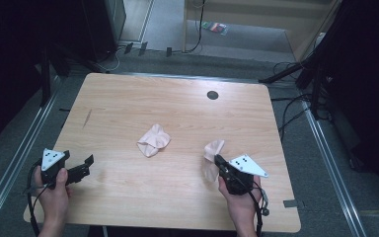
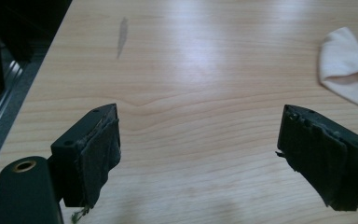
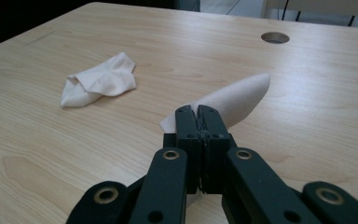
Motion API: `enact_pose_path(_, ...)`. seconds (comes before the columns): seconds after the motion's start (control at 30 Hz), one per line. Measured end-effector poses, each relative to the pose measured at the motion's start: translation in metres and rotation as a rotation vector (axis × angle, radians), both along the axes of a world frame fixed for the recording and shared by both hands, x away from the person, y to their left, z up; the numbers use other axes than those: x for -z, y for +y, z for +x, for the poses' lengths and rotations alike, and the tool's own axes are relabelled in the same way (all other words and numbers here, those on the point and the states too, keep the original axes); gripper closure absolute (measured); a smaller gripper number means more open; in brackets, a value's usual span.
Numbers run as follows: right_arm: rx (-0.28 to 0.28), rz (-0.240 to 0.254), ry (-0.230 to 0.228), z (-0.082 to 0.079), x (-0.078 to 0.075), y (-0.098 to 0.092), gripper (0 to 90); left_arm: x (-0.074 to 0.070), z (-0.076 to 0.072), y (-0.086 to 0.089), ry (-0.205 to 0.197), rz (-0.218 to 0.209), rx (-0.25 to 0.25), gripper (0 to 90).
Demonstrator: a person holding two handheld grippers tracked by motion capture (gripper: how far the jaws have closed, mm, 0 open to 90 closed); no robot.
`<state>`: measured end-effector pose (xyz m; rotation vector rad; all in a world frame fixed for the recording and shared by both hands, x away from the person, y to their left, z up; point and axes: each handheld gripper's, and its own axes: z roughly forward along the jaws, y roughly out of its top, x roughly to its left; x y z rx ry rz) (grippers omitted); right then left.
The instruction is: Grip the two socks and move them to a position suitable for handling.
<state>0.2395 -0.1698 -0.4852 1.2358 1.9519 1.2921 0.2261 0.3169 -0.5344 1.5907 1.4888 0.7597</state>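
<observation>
Right gripper [image 3: 200, 112]: jaws clamped together on a pale sock [image 3: 235, 95], near the table's [image 1: 128, 98] front right
Held sock: pinched at one end, raised off the wood
Left gripper [image 1: 81, 165]: jaws wide, nothing between them, front left
Second sock [image 1: 153, 139]: crumpled mid-table, apart from both grippers

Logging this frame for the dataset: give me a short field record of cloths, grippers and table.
held cloth: pale pink cloth, pinched at one end by the right gripper, jaws shut on it
loose cloth: crumpled cloth, lying mid-table, apart from both grippers
left gripper: open, nothing between the jaws, over bare wood near the table's left edge
table: light wood, round hole near the far edge
</observation>
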Motion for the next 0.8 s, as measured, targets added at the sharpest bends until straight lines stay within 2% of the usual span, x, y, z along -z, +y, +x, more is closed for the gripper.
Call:
enact_pose_path(0.27, -0.036, -0.002, -0.015, -0.006, -0.009, 0.008, 89.4, -0.011, -0.003, -0.022, -0.032, 0.001, 0.063, 13.4)
enact_pose_path(0.3, -0.057, -0.005, -0.018, -0.008, -0.01, 0.013, 89.4, -0.014, -0.003, -0.031, -0.043, 0.0, 0.09, 13.4)
enact_pose_path(0.4, -0.075, -0.006, -0.017, -0.01, -0.011, 0.018, 89.4, -0.016, -0.004, -0.038, -0.049, 0.0, 0.113, 13.4)
enact_pose_path(0.43, -0.097, -0.012, -0.017, -0.013, -0.011, 0.024, 89.4, -0.018, -0.005, -0.046, -0.054, -0.006, 0.138, 13.4)
enact_pose_path(0.57, -0.137, -0.013, -0.016, -0.017, -0.011, 0.035, 89.4, -0.02, -0.006, -0.063, -0.061, -0.021, 0.189, 13.4)
enact_pose_path(0.6, -0.137, -0.013, -0.016, -0.017, -0.011, 0.035, 89.4, -0.02, -0.006, -0.063, -0.061, -0.021, 0.189, 13.4)
enact_pose_path(0.63, -0.156, -0.015, -0.013, -0.019, -0.01, 0.04, 89.4, -0.021, -0.007, -0.071, -0.061, -0.024, 0.219, 13.4)
enact_pose_path(0.7, -0.175, -0.02, -0.015, -0.021, -0.009, 0.045, 89.4, -0.021, -0.008, -0.079, -0.059, -0.025, 0.249, 13.4)
enact_pose_path(0.73, -0.182, -0.022, -0.014, -0.022, -0.009, 0.048, 89.4, -0.021, -0.008, -0.079, -0.059, -0.025, 0.249, 13.4)
enact_pose_path(0.8, -0.206, -0.022, -0.012, -0.024, -0.007, 0.054, 89.4, -0.02, -0.008, -0.091, -0.056, -0.019, 0.287, 13.4)
